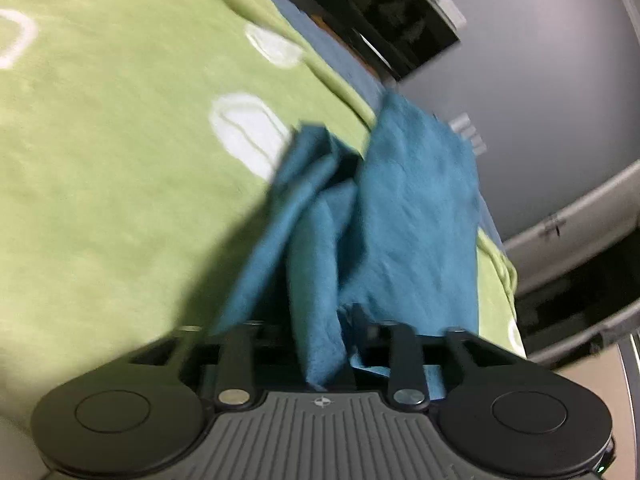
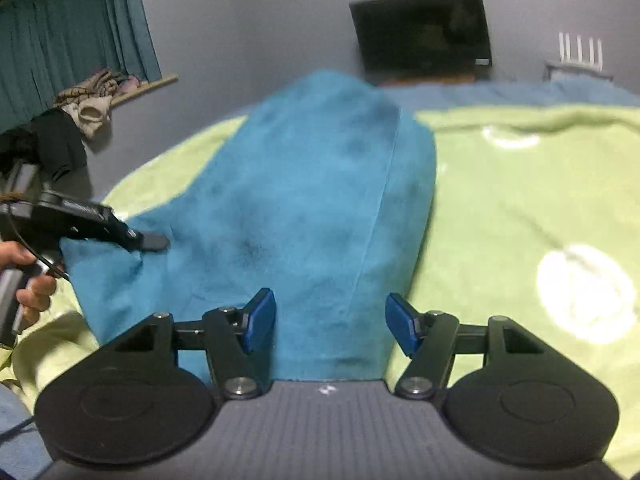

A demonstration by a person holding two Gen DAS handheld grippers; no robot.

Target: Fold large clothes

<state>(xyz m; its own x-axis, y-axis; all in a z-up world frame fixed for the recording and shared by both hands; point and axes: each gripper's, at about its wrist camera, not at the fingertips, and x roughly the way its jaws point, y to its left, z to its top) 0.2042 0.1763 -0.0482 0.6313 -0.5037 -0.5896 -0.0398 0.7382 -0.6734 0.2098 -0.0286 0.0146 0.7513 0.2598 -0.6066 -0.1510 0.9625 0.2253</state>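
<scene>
Teal garment [image 2: 304, 208] lay bunched on green blanket [image 2: 520, 200], bare blanket wide to its right; gathered at one edge in left claw [image 2: 154, 242], clamped on cloth; spread beneath right claw [image 2: 330, 322], wide apart, holding nothing; grey wall [image 2: 260, 20], dark screen [image 2: 424, 32], curtain [image 2: 68, 28] behind.

Left claw [image 1: 340, 344] fingertips buried in bunched teal garment [image 1: 400, 216], can't see 'em. Right cam: garment's near hem cut off behind right claw [image 2: 330, 320] body; motion-blurred.
</scene>
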